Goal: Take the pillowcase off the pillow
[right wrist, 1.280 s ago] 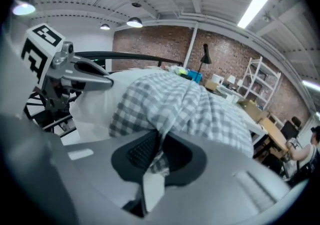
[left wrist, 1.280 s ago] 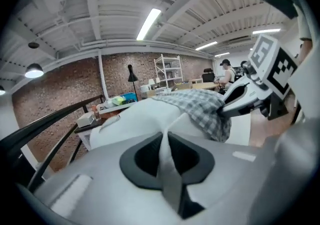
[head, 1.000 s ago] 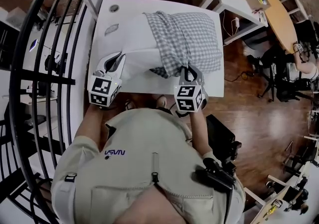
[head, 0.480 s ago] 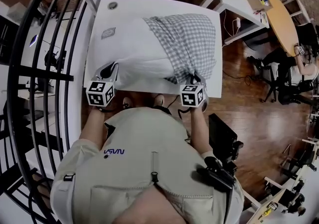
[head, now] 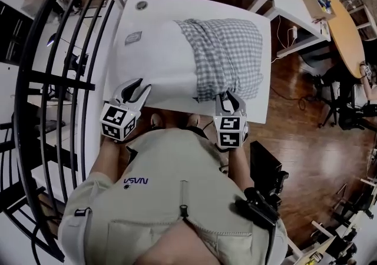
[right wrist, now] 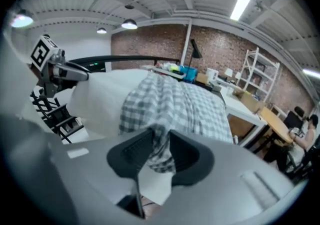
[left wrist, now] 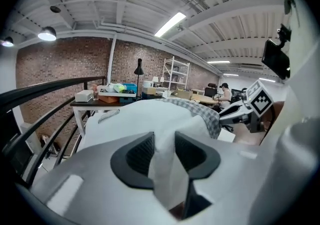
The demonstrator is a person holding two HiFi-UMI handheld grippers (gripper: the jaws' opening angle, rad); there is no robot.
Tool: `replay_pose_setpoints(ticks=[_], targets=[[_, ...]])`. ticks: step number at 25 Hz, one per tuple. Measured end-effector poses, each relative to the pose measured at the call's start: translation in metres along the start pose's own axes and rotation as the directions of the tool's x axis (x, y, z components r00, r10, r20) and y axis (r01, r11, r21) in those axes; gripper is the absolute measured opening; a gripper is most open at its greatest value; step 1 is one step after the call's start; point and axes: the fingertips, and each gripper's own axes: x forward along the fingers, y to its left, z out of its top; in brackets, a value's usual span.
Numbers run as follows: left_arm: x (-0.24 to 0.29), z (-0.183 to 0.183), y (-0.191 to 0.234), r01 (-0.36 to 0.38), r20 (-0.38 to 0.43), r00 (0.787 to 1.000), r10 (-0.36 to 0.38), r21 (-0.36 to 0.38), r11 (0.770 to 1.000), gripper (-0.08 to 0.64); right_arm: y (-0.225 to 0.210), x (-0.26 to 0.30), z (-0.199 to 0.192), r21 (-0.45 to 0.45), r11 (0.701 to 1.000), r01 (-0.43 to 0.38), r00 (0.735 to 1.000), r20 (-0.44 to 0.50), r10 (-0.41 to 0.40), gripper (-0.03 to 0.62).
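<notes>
My left gripper point(head: 136, 86) has just opened, its jaws loose round the white pillow's point(head: 158, 63) near corner. My right gripper point(head: 228, 96) has opened too, the checked pillowcase point(head: 227, 52) hem hanging between its jaws, on the table point(head: 127, 21).

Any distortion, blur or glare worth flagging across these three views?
Head view: heavy fisheye, railing bows into arcs, pillow sharp. Left gripper view: black vignette at corners, strip light blown out. Right gripper view: same vignette, checked pillowcase crisp, lamp glares.
</notes>
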Motion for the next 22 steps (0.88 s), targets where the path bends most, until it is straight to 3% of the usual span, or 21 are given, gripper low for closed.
replay_pose_setpoints(ticks=[6, 8, 11, 15, 20, 22], targets=[[0.003, 0.069, 0.002, -0.089, 0.149, 0.985, 0.090, -0.013, 0.996, 0.152, -0.017, -0.017, 0.073, -0.019, 0.994, -0.109, 0.966, 0.235, 0.111, 0.109], [0.012, 0.081, 0.006, -0.113, 0.160, 0.981, 0.114, -0.013, 0.993, 0.202, -0.026, -0.012, 0.087, -0.021, 0.991, -0.134, 0.953, 0.270, 0.134, 0.108], [0.035, 0.093, 0.012, -0.134, 0.147, 0.980, 0.132, 0.003, 0.991, 0.266, -0.037, 0.002, 0.104, -0.032, 0.987, -0.157, 0.944, 0.289, 0.159, 0.108], [0.067, 0.103, 0.029, -0.124, 0.103, 0.988, 0.118, 0.048, 0.991, 0.275, -0.039, 0.023, 0.137, -0.050, 0.986, -0.160, 0.940, 0.297, 0.168, 0.109], [0.108, 0.109, 0.057, -0.057, 0.040, 0.998, 0.053, 0.099, 0.993, 0.291, -0.035, 0.053, 0.184, -0.091, 0.988, -0.122, 0.951, 0.275, 0.143, 0.109], [0.127, 0.111, 0.062, -0.018, 0.019, 1.000, 0.016, 0.123, 0.992, 0.339, -0.034, 0.072, 0.197, -0.105, 0.988, -0.117, 0.961, 0.240, 0.139, 0.109]])
